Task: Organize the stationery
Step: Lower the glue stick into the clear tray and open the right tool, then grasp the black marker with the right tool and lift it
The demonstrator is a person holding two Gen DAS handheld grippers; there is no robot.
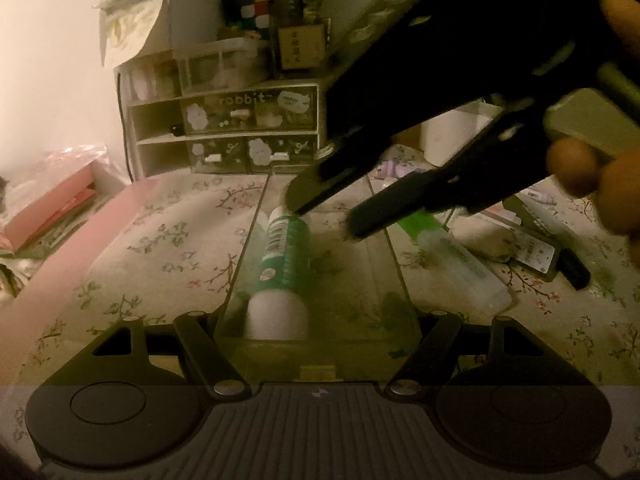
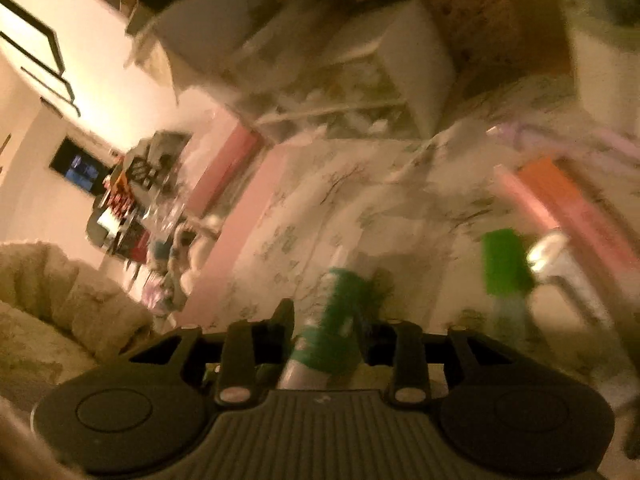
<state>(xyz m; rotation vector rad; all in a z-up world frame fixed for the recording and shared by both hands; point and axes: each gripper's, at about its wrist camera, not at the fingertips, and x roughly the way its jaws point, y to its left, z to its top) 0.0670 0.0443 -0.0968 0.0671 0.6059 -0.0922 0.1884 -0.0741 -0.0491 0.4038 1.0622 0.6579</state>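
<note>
Left wrist view: the left gripper [image 1: 318, 320] sits low over the floral-cloth table [image 1: 160, 240], its spread fingers bracketing a clear plastic rectangular tray [image 1: 360, 280]; whether they press its walls I cannot tell. One green-and-white cylindrical glue stick [image 1: 280, 256] lies inside, along the left wall. The right gripper [image 1: 324, 216] reaches down from the upper right, tilted, black fingers [image 1: 308, 192] parted above the stick's far end, holding nothing. One white drawer organizer [image 1: 224, 128] stands far behind. The right wrist view is blurred.
</note>
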